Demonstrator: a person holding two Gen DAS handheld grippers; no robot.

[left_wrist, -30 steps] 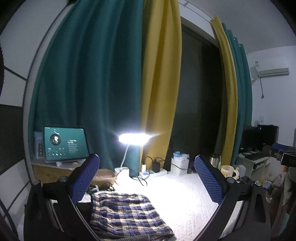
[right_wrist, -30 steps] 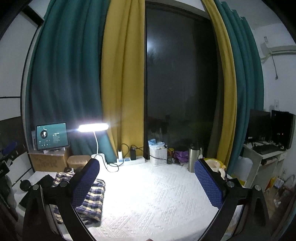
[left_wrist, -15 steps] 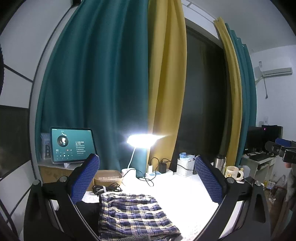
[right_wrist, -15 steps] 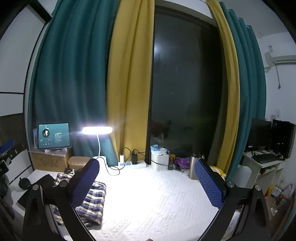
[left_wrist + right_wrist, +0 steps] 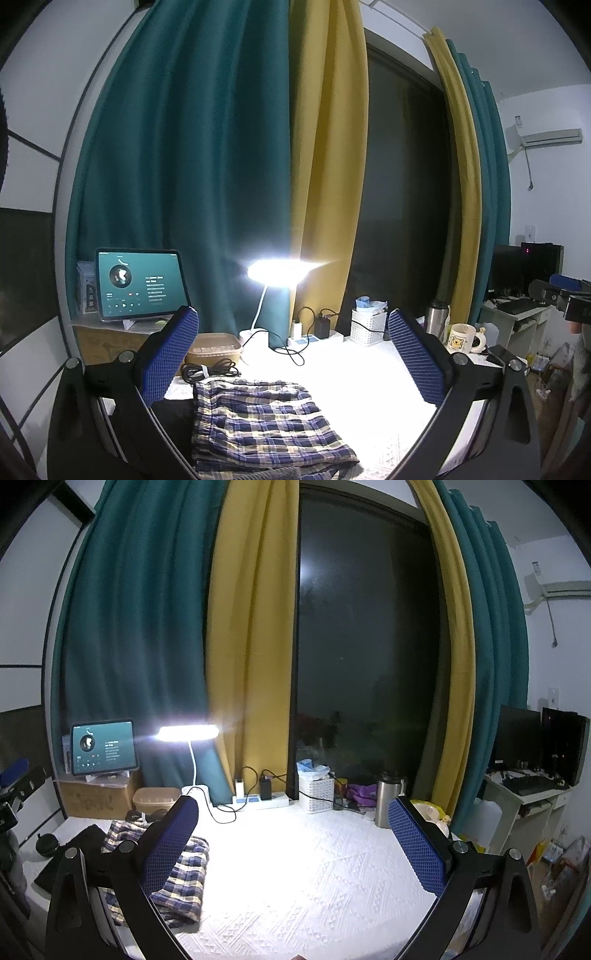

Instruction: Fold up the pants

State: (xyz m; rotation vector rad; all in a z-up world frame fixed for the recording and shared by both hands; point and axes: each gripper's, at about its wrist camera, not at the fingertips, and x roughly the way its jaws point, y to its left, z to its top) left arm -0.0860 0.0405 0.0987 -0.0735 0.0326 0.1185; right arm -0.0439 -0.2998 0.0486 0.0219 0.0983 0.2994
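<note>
Both grippers, the left gripper (image 5: 291,354) and the right gripper (image 5: 293,843), hang above the white textured table cover (image 5: 314,878) with fingers spread wide, holding nothing. Blue-and-cream plaid cotton pants (image 5: 262,421) lie compactly folded at the left side. Folding seems finished; probably no further grasp is needed.

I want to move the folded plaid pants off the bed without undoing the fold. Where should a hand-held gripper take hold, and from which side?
Probably the near right corner of the plaid pants, coming from the bare white bedspread side. The layers stack with free edges there, so one pinch can catch them all. The opposite side abuts dark clothing, and a coiled cable lies behind. Both hand-held grippers are open.
</note>
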